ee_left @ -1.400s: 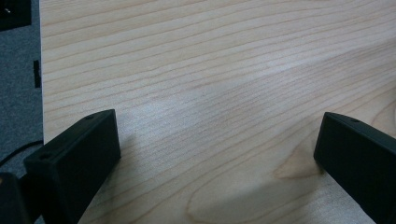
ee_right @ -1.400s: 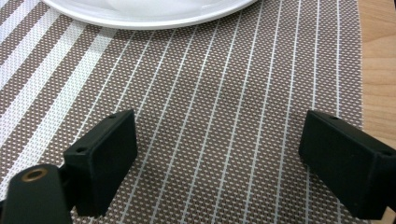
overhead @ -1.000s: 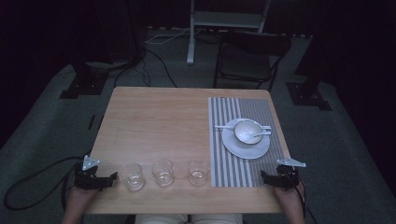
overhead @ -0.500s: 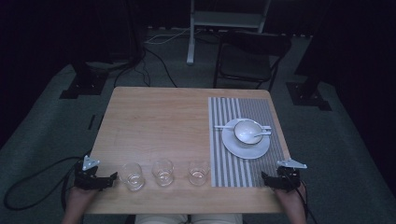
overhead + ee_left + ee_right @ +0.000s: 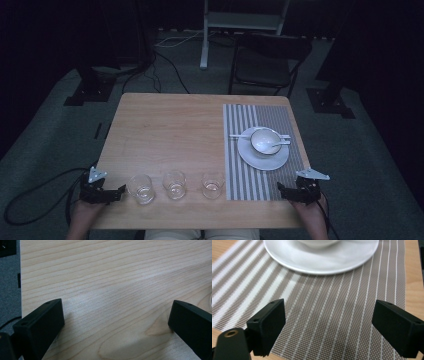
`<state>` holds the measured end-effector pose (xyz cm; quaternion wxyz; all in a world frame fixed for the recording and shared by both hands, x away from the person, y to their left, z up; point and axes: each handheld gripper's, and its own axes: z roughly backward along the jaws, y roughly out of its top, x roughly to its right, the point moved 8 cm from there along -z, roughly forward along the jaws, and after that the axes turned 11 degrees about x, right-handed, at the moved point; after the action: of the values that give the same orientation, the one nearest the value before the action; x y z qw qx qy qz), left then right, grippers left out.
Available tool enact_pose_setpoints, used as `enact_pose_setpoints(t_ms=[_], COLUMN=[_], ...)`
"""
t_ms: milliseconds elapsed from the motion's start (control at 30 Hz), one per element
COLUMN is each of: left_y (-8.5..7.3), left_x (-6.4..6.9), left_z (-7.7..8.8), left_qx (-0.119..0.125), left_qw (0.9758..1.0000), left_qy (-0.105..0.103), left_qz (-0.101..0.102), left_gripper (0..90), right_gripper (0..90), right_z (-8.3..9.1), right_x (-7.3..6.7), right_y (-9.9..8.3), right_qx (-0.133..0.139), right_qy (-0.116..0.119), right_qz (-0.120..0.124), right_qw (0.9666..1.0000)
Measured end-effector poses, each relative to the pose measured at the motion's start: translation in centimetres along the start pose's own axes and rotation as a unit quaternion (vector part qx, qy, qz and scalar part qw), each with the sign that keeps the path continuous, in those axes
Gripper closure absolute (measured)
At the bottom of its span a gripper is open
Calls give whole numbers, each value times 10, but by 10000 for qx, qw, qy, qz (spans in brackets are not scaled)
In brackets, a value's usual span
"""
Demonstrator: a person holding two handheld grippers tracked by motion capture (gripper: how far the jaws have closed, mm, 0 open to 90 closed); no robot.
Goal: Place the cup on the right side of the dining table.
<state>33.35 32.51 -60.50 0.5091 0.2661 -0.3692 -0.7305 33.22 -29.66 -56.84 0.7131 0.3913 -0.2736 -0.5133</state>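
Three clear glasses stand in a row near the table's front edge: left glass (image 5: 140, 188), middle glass (image 5: 175, 184), right glass (image 5: 213, 185). A white plate (image 5: 252, 156) (image 5: 287, 255) carries a white bowl (image 5: 265, 140) with a spoon, on a striped placemat (image 5: 250, 120) (image 5: 324, 310). My left gripper (image 5: 119, 192) (image 5: 116, 322) rests open over bare wood, just left of the left glass. At the placemat's front right corner my right gripper (image 5: 281, 189) (image 5: 328, 322) stands open, nothing between its jaws.
The wooden table (image 5: 165, 130) has free room across its left and middle. Beyond its far edge stand a dark chair (image 5: 267, 62) and a white stand (image 5: 205, 35). Cables (image 5: 35, 195) trail on the grey floor at the left.
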Motion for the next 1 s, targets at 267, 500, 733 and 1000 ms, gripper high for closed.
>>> enact_pose_setpoints(t_ms=[267,500,733,1000], left_y=[0,0,0,0], left_x=[0,0,0,0], left_z=[0,0,0,0], left_qx=[1,1,3,2], left_qw=[10000,10000,10000,10000], left_qy=[0,0,-4,-3], left_qz=[0,-1,-1,0], left_gripper=[7,7,7,7], right_gripper=[113,113,124,128], right_z=[11,13,16,23], right_x=[-13,-29,-44,-61], right_y=[22,38,53,69], right_qx=[325,496,653,861], right_qy=[300,506,722,933], right_qz=[-37,108,209,292], right_qw=[9990,9974,9950,9915])
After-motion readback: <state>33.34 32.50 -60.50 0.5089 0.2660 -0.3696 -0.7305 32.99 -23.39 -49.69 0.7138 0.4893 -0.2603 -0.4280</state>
